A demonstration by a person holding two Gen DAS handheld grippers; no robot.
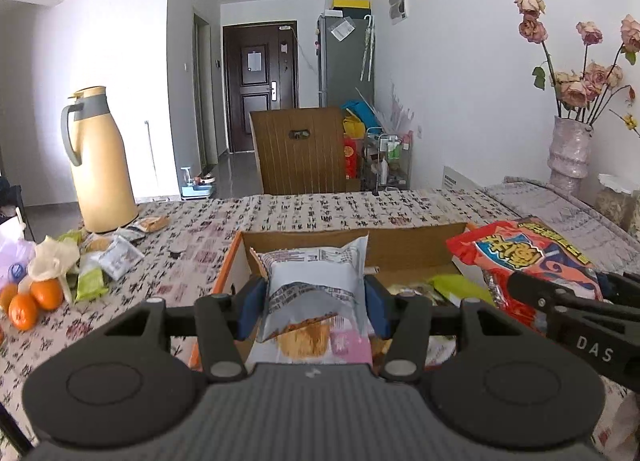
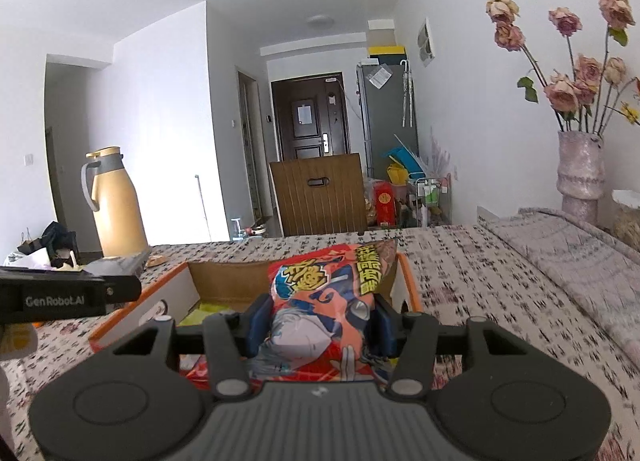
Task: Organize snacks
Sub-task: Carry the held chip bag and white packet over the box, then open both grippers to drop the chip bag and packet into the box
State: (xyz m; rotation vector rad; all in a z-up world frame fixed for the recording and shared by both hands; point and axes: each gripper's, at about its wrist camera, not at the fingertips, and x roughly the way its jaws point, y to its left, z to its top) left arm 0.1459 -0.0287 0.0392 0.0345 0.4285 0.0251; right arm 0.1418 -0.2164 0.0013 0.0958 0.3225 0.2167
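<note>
Left gripper (image 1: 315,306): clenched on grey snack packet (image 1: 314,281). Right gripper (image 2: 319,326): grasping red chip bag (image 2: 326,301). Risk: crowding over cardboard box (image 1: 416,239), 12 o'clock; packets may collide or slip.

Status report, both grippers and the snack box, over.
Left hand-held gripper shut on grey snack packet. Right hand-held gripper shut on red chip bag. Both over cardboard box; nothing blocking.

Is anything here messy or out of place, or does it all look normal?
Mostly normal, but the left end of the table is untidy: loose snack packets lie scattered beside the oranges and the thermos jug, outside the cardboard box. The roses in the vase look dried and wilted.
</note>
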